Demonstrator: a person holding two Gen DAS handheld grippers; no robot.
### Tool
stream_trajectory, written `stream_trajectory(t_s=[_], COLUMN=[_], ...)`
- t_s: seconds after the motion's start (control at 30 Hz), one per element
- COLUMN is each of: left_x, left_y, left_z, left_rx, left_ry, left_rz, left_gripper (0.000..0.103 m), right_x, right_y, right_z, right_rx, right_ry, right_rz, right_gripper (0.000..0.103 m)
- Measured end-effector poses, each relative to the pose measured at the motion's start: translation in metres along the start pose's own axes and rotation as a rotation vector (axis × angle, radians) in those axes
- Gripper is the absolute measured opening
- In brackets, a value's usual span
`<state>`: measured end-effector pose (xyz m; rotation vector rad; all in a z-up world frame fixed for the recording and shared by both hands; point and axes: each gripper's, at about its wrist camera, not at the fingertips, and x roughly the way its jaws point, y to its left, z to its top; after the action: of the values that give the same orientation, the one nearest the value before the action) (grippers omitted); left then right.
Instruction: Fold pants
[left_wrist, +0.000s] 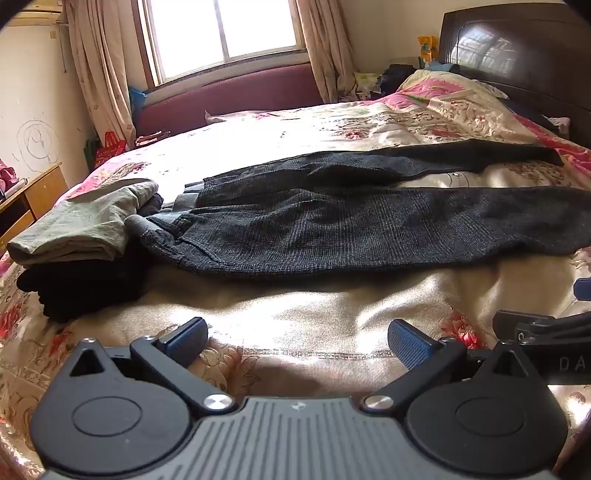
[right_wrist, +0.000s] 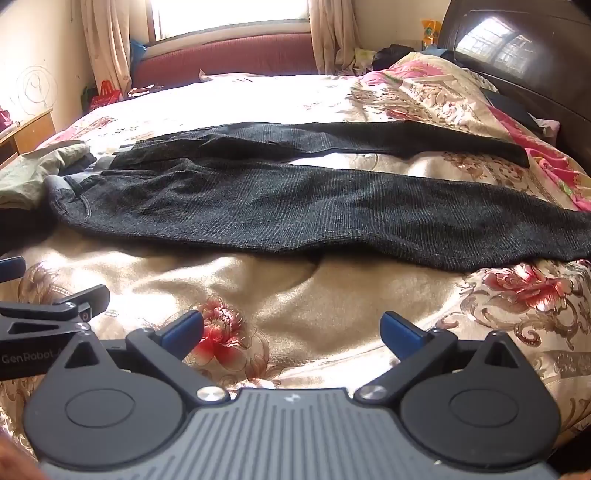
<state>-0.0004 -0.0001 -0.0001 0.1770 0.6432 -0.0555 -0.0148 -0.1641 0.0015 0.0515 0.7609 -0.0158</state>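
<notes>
Dark grey checked pants (left_wrist: 332, 225) lie flat across the bed, waistband at the left, both legs stretched to the right and slightly apart. They also show in the right wrist view (right_wrist: 295, 210). My left gripper (left_wrist: 297, 341) is open and empty, hovering over the bedspread in front of the pants. My right gripper (right_wrist: 291, 332) is open and empty too, close beside the left one, also short of the pants' near edge. The right gripper's finger shows at the right edge of the left wrist view (left_wrist: 546, 325).
A stack of folded clothes, grey-green piece (left_wrist: 85, 221) on top of black ones, sits left of the waistband. The floral bedspread (left_wrist: 295, 306) covers the bed. A dark headboard (left_wrist: 517, 62) stands at the right, a wooden desk (left_wrist: 33, 199) at the left.
</notes>
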Motion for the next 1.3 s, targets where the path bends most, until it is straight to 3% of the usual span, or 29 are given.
stream_trajectory(t_s=[0.53,1.3], left_x=[-0.004,0.004], left_y=[0.015,0.003], left_z=[-0.004,-0.004], left_rx=[-0.008,0.007], left_ry=[0.015,0.019], left_rz=[-0.007,0.006], left_gripper=[0.103,0.103], right_x=[0.003,0.007], right_y=[0.001,0.003], right_z=[-0.002,-0.003], right_rx=[-0.003,-0.006], right_ry=[0.019,0.033], right_rz=[-0.002,0.000], right_gripper=[0.101,0.101])
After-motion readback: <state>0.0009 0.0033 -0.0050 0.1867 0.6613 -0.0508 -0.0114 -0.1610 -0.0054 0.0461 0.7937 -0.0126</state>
